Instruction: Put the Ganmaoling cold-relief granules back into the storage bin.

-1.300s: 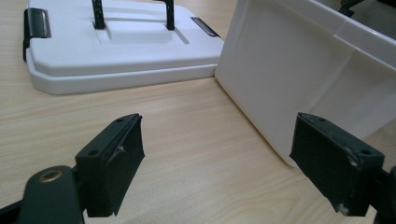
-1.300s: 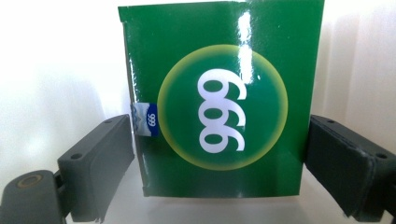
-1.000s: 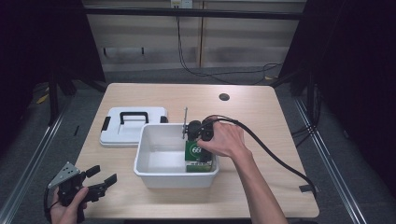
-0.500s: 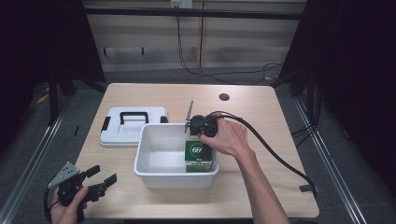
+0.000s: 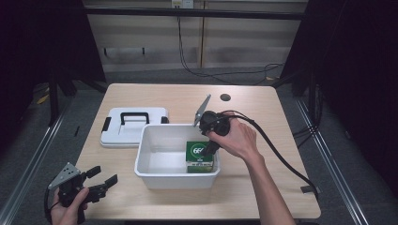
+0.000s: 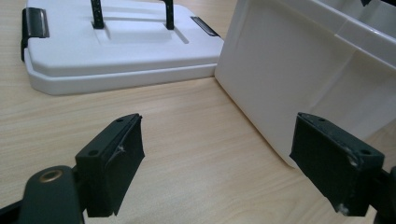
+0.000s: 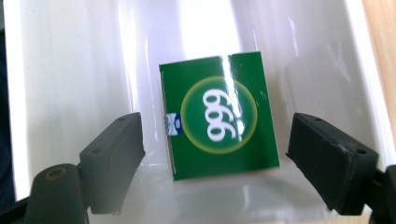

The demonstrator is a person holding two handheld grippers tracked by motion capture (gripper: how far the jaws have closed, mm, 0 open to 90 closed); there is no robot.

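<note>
Green box (image 7: 218, 122) sits mid-frame in the white bin (image 7: 70, 70), between the right gripper (image 7: 215, 158) jaws, untouched. They're spread wide. Left gripper (image 5: 101, 183), lower left, is wide open too.

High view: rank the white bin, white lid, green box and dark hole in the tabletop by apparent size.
1. White bin, largest.
2. White lid, somewhat smaller, though it lies farther from the camera and the bin covers one corner, so the gap is unsure.
3. Green box, partly behind the right hand-held gripper.
4. Dark hole, smallest.

On my desk (image 5: 263, 108) sit a white tub (image 5: 162, 174) and, touching its left corner, a lid (image 5: 133, 133).
</note>
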